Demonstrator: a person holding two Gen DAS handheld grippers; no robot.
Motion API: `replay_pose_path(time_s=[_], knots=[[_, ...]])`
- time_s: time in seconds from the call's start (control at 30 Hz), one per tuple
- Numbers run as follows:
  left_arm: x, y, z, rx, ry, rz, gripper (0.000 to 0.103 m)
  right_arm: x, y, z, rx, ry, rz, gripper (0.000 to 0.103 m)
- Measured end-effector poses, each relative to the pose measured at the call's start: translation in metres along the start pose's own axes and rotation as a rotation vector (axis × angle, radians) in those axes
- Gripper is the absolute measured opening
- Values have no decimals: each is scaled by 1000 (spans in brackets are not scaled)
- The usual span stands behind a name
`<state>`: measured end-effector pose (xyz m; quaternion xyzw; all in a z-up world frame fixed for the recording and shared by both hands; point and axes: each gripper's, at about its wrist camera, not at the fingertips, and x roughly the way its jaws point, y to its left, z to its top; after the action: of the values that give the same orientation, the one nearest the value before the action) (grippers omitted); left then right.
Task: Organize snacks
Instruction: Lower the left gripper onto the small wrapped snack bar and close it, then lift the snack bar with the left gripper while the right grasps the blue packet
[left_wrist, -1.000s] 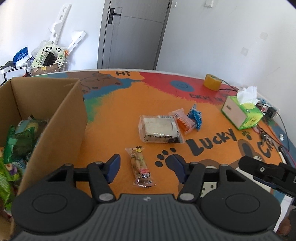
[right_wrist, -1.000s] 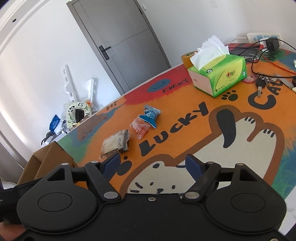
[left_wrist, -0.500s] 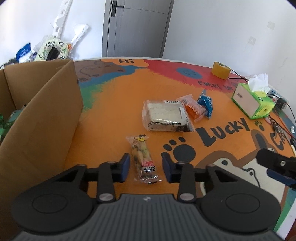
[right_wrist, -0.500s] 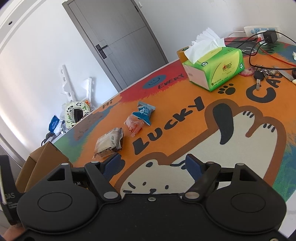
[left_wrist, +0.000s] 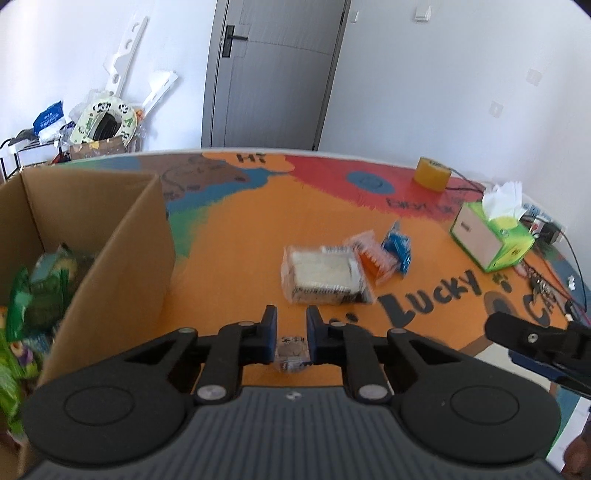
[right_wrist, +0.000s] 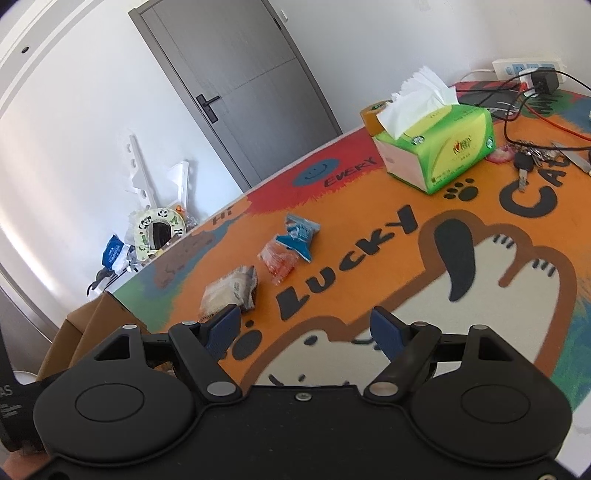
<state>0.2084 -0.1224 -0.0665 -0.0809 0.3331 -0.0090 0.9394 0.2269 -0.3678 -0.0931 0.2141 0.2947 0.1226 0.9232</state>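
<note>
With green bags already in the brown cardboard box (left_wrist: 122, 258), my left gripper (left_wrist: 291, 332) pinches a small clear-wrapped snack (left_wrist: 291, 352), my right gripper (right_wrist: 306, 328) gapes empty, and three packets await.

Bright, even daylight; soft shadows. Left wrist view motion-blurred, clear-wrapped pale snack pack (left_wrist: 323, 275) smeared. Fisheye bowing, dark vignette at 1 o'clock corner.

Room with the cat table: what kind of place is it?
Probably a room in a home: a grey door, a colourful table mat with a tissue box, and a cardboard box of snacks.
</note>
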Motion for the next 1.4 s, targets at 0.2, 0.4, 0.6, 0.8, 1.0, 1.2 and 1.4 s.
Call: replay_pose_path(time_s=[0.2, 0.4, 0.6, 0.8, 1.0, 1.2, 1.4], knots=[[-2, -5, 18, 1, -33, -16, 4, 15, 3, 15, 10, -7, 27, 74], [6, -2, 19, 4, 22, -23, 8, 41, 5, 29, 6, 7, 36, 73], [18, 2, 6, -16, 107, -17, 10, 58, 0, 33, 31, 21, 32, 72], [21, -2, -9, -3, 141, -13, 19, 54, -6, 27, 40, 29, 26, 72], [16, -4, -15, 3, 154, 8, 32, 46, -10, 22, 42, 29, 19, 72], [10, -5, -22, 18, 155, 10, 33, 37, -10, 11, 44, 41, 16, 72], [11, -1, -26, 16, 149, 13, 17, 36, -9, 7, 44, 45, 18, 72]])
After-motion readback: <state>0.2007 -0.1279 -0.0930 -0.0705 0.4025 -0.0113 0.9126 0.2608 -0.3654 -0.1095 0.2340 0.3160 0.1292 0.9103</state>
